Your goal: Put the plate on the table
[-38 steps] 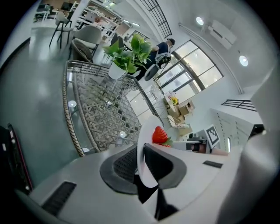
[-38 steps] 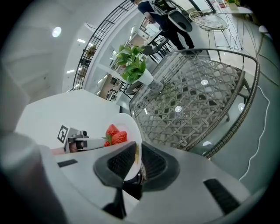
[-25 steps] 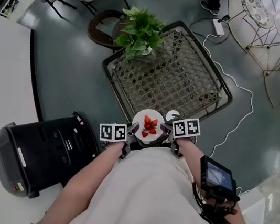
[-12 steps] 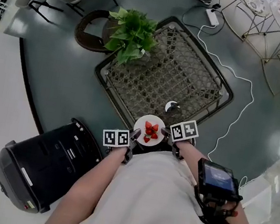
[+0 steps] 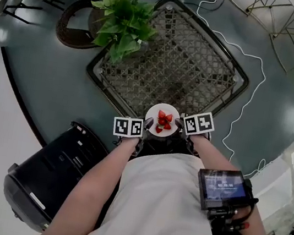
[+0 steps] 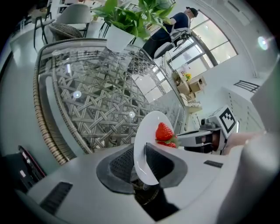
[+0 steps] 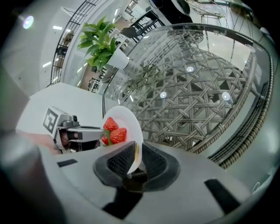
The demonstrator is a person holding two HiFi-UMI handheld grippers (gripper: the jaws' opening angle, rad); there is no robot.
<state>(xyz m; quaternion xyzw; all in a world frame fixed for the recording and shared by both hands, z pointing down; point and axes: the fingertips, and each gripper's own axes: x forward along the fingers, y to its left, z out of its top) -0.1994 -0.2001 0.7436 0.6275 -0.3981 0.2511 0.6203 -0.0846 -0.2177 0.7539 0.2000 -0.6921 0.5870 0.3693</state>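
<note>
Plate (image 5: 162, 109) lowered over table (image 5: 200, 67), white, strawberries (image 5: 163, 121) on it, left tool (image 5: 147, 125) loosening on rim, right tool (image 5: 179, 124) clamped

Both forearms stretched forward, left gripper (image 5: 147, 125) and right gripper (image 5: 179, 124) tilted steeply down, facing each other, each gripping an opposite rim of the plate (image 5: 156, 110), left jaws just been opening, rim between them

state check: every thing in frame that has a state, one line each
left claw: shut on plate rim, jaws have just been opening
right claw: shut on opposite rim
plate: roughly level, over table near corner; contact unclear
strawberries: piled on plate
plant: upright, table's far left edge
</note>
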